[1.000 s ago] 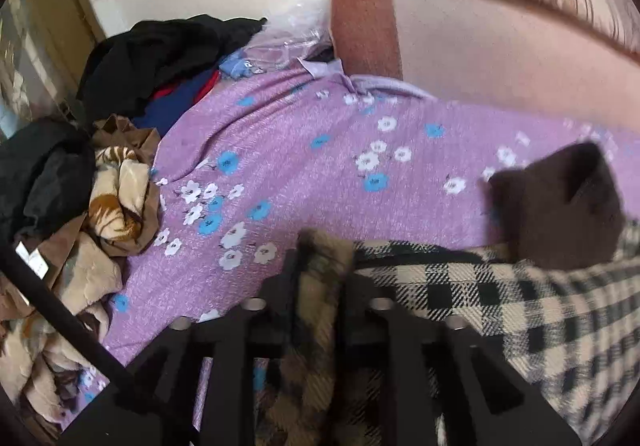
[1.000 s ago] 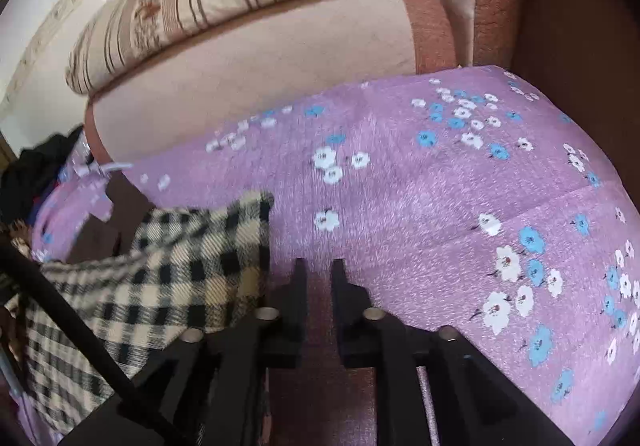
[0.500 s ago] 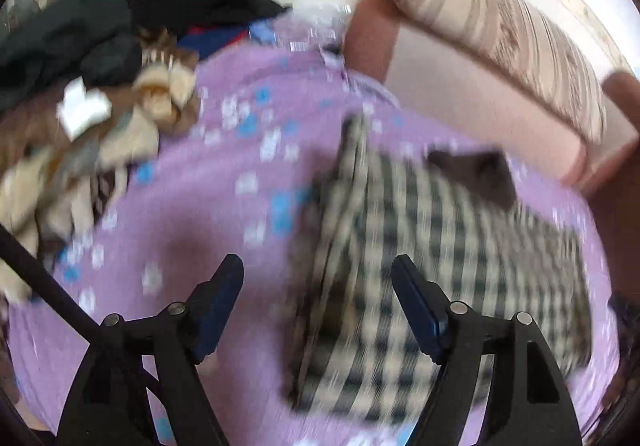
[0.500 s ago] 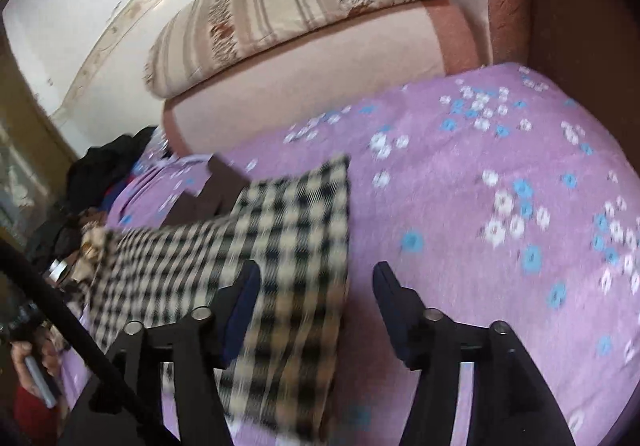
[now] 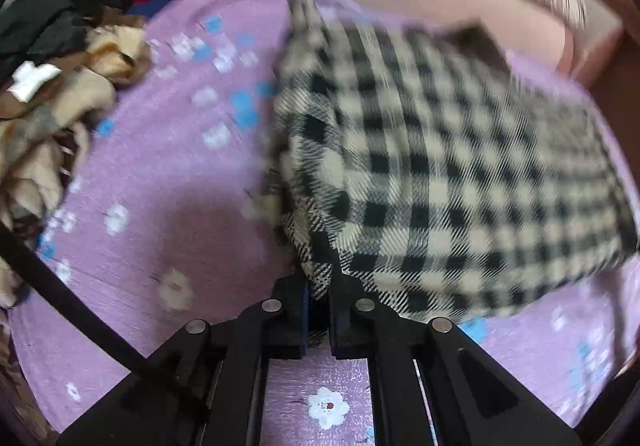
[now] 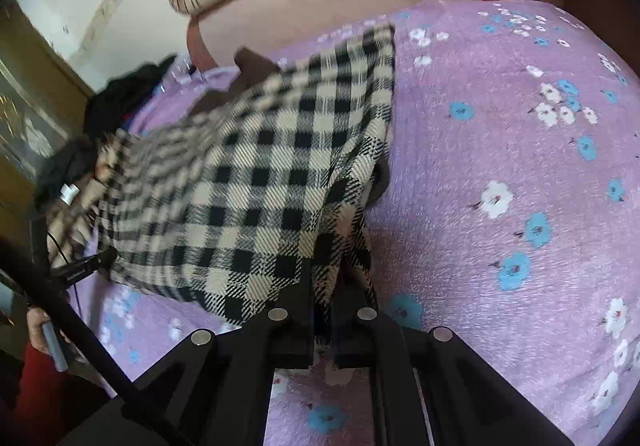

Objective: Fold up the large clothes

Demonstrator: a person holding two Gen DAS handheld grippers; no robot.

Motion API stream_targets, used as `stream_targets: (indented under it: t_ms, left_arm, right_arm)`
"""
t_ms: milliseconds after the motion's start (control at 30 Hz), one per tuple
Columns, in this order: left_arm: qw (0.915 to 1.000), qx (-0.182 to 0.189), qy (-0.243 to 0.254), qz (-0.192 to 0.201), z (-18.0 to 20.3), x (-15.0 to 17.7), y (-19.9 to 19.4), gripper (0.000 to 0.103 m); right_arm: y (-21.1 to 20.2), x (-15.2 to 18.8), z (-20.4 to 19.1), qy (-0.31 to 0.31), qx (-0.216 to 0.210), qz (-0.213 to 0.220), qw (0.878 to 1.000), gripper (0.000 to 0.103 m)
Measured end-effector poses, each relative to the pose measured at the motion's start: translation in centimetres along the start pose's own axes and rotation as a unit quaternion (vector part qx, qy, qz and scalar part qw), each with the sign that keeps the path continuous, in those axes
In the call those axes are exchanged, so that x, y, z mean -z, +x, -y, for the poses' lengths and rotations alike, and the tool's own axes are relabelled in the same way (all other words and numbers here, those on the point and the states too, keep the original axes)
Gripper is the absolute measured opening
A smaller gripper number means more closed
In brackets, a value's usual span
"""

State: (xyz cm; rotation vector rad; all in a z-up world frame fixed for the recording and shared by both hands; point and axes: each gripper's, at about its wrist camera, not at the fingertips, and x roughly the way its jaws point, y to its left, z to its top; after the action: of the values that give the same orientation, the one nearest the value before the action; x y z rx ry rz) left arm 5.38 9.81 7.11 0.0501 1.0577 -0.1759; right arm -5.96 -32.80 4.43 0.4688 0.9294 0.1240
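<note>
Soft, even daylight fills both views, no harsh glare. Motion blur smears the checked garment (image 5: 440,165) and the far cushion in the left view; the right view blurs only the cloth's left part. Fisheye bending curves the purple bedspread (image 6: 500,165), dark vignette at corners. Faint shadow beneath the left gripper (image 5: 318,302).
</note>
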Motion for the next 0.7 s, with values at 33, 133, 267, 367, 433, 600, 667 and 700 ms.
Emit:
stream_targets:
  t_ms: [33,133,267,367,433,600,667,700]
  left_arm:
    - [0.9997,0.008,-0.008,0.022,-0.6,-0.5,-1.6,0.006]
    - [0.9988,0.015,-0.022,0.042,-1.8,-1.2,-3.2,0.006]
    - [0.9997,-0.005,-0.024,-0.01,-1.6,-0.2,-0.4,0.008]
    - [0.9988,-0.02,-0.036,-0.026,-2.4,0.6,0.3,0.015]
    - [0.9987,-0.024,-0.046,0.006,-3.4,0.5,-1.7,0.023]
    - [0.988,-0.087,-0.067,0.109,-4.4,-1.2,-5.5,0.032]
    - [0.9879,-0.064,-0.071,0.122,-3.5,-3.0,-5.2,0.043]
    - [0.9888,-0.049,-0.069,0.123,-2.8,-3.8,-4.7,0.043]
  right_arm:
    - [-1.4,-0.2,0.3,0.007,-0.015,0.013,1.0,0.006]
    - [-4.0,-0.2,1.4,0.014,-0.034,0.037,0.999,0.006]
    - [-0.8,1.4,2.4,0.01,0.002,-0.022,1.0,0.007]
    - [0.5,2.1,3.2,0.008,0.017,-0.053,0.998,0.008]
    - [-1.5,1.4,3.4,0.003,0.032,-0.025,0.999,0.016]
    - [-6.3,-1.1,2.6,0.0,0.058,0.1,0.993,0.032]
    - [-5.0,-2.6,1.5,0.003,0.02,0.101,0.995,0.032]
    - [-3.7,-3.4,0.7,0.0,-0.002,0.093,0.996,0.032]
